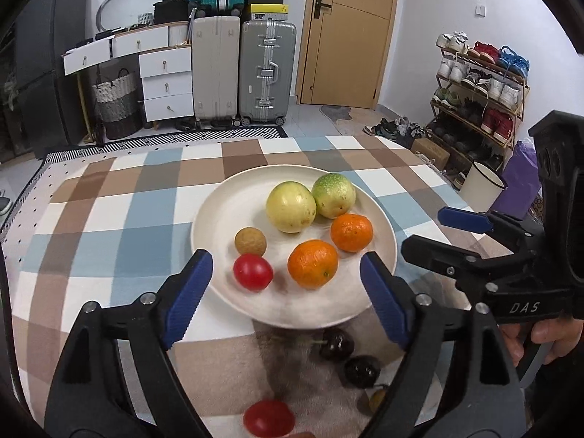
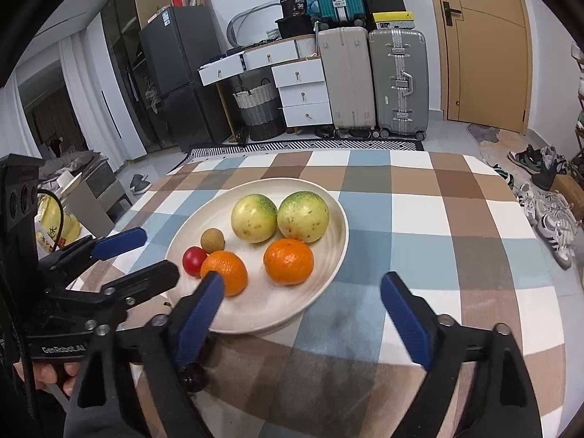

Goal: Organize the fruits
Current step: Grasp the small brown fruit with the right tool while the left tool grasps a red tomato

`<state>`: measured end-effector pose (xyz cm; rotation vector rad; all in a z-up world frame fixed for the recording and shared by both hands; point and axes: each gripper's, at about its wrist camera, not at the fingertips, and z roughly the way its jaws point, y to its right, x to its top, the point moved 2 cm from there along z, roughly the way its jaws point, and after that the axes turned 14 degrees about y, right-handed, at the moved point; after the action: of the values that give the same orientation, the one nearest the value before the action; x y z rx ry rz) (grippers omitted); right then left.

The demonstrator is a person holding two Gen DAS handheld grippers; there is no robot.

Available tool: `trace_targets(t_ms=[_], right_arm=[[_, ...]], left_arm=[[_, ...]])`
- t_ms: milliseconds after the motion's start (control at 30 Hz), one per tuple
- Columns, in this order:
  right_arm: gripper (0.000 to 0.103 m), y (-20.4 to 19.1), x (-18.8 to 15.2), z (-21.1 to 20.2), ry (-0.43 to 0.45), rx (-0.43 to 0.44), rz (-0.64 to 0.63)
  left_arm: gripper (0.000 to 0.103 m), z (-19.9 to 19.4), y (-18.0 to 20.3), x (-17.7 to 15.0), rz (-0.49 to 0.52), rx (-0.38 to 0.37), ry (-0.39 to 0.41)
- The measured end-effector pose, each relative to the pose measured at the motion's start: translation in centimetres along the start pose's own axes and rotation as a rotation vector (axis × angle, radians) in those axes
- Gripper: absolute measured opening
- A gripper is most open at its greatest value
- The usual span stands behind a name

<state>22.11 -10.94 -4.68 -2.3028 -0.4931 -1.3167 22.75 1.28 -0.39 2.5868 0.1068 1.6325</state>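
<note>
A cream plate [image 1: 222, 204] [image 2: 255, 314] sits on the checked tablecloth. It holds two yellow-green fruits [image 1: 291, 207] [image 1: 334, 195], two oranges [image 1: 312, 263] [image 1: 351, 233], a small brown fruit [image 1: 250, 241] and a red tomato [image 1: 253, 272]. Off the plate, close to me, lie two dark cherries [image 1: 336, 343] [image 1: 362, 370], another red tomato [image 1: 268, 418] and a small brownish fruit [image 1: 377, 399]. My left gripper [image 1: 285, 257] [image 2: 160, 252] is open over the plate's near edge, holding nothing. To its right, my right gripper [image 2: 302, 277] [image 1: 423, 229] is open and empty beside the plate's right rim.
The tablecloth [image 2: 438, 219] covers the whole table; its far edge runs along a patterned rug. Beyond stand suitcases [image 1: 268, 73], a white drawer unit [image 1: 166, 87] and a door [image 1: 350, 33]. A shoe rack [image 1: 481, 87] and a white bucket [image 1: 481, 186] stand on the right.
</note>
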Motion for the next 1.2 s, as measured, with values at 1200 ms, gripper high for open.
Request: trace_targets(t_ms=[1200], right_arm=[[0.103, -4.5, -7.3, -4.4, -0.180, 0.046, -0.048]], left_arm=[[0.103, -8.2, -2.5, -6.5, -0.041, 0.125, -0.079]])
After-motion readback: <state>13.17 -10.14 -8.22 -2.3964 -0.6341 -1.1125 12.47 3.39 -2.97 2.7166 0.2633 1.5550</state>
